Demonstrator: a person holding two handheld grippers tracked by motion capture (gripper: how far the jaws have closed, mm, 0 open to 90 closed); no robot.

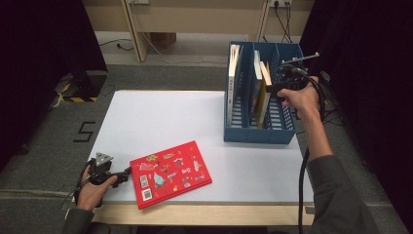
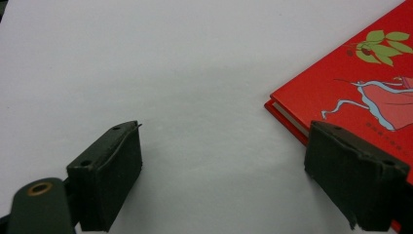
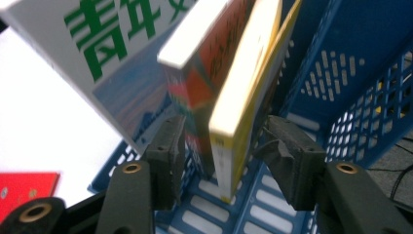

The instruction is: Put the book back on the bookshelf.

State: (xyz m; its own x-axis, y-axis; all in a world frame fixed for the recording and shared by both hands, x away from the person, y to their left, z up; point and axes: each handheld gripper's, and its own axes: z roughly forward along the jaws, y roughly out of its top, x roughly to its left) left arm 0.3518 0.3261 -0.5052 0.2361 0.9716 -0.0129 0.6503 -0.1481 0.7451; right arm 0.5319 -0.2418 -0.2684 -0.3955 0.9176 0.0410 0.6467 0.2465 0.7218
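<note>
A red picture book (image 1: 170, 173) (image 2: 360, 92) lies flat near the table's front edge. My left gripper (image 1: 125, 175) (image 2: 224, 146) rests open at the book's left corner, with bare table between its jaws and the right jaw over the book's edge. A blue slotted rack (image 1: 260, 129) (image 3: 341, 73) stands at the right and holds a white book (image 1: 234, 78) (image 3: 97, 63), a colourful book (image 1: 256, 83) (image 3: 204, 83) and a yellow book (image 1: 266, 95) (image 3: 243, 107). My right gripper (image 1: 272, 90) (image 3: 226, 141) is open astride the colourful and yellow books, its right pad apart from the yellow cover.
The white table (image 1: 156, 117) has bare room between the red book and the rack. The rack's right compartment (image 1: 285, 114) holds no book. Dark curtains flank both sides; cables (image 1: 146, 41) run on the floor behind.
</note>
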